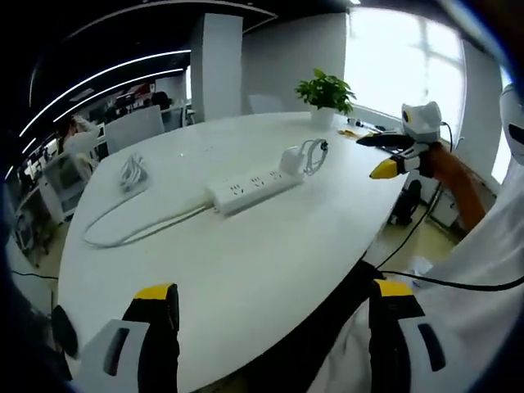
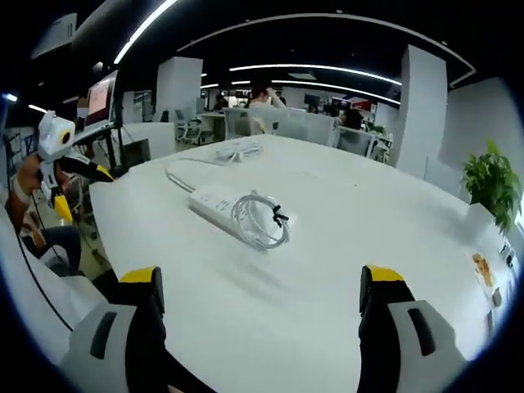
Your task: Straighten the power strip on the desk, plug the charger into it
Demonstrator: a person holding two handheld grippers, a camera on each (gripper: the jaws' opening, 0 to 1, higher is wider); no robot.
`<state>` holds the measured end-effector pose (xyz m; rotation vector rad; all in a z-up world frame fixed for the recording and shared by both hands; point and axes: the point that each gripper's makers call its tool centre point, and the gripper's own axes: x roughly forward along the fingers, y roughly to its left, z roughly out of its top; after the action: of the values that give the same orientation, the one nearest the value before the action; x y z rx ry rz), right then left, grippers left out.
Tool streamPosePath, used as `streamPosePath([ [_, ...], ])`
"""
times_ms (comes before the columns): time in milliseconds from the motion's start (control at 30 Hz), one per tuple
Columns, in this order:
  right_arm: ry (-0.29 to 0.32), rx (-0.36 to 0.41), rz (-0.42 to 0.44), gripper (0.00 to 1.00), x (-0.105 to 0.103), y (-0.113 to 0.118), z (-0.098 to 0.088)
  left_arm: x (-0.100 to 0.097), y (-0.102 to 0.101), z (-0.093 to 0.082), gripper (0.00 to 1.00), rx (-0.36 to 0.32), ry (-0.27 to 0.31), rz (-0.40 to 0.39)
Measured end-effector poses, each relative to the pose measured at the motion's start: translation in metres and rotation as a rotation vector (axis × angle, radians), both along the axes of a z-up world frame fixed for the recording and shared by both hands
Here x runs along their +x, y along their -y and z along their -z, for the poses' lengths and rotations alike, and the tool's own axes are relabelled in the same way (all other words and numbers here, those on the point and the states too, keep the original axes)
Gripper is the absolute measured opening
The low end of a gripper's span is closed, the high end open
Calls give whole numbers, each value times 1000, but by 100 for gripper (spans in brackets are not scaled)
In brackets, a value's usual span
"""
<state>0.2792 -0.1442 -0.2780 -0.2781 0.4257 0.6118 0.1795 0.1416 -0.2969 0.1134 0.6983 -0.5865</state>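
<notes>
1. One large white table (image 1: 246,254) carried everything, with a potted plant (image 1: 326,94) at its far edge.
2. Two grippers hung off the table's near edge, touching nothing: the left gripper (image 1: 274,323) with jaws wide and empty, the right gripper (image 2: 262,307) likewise wide and empty.
3. Mid-table lay the white power strip (image 1: 252,188), angled, its cord (image 1: 131,225) trailing away.
4. Touching the strip's end sat the charger (image 1: 292,158) with its coiled cable (image 2: 260,221), unplugged.

Your left hand-held gripper (image 1: 274,327) has its yellow-tipped jaws spread wide with nothing between them. Your right hand-held gripper (image 2: 262,315) is likewise spread wide and holds nothing; seen from the left gripper view, your hand (image 1: 446,168) holds it raised, jaws apart.
</notes>
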Motion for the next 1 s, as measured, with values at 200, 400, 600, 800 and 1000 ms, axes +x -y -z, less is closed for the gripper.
streamPosePath([
  [200,8,7,-4,97,1,-8,-2,3,-6,-4,96,10,38,-5],
  [400,5,5,-26,97,5,-18,-1,2,-7,0,96,-15,23,-12],
  [600,8,20,-36,97,16,-24,0,5,-15,1,96,-28,29,-59],
  [800,24,43,-45,96,21,-31,-5,0,-12,-12,96,-18,48,-49],
  [1000,31,47,-36,97,13,-24,-7,-2,0,-22,96,-39,78,-19],
])
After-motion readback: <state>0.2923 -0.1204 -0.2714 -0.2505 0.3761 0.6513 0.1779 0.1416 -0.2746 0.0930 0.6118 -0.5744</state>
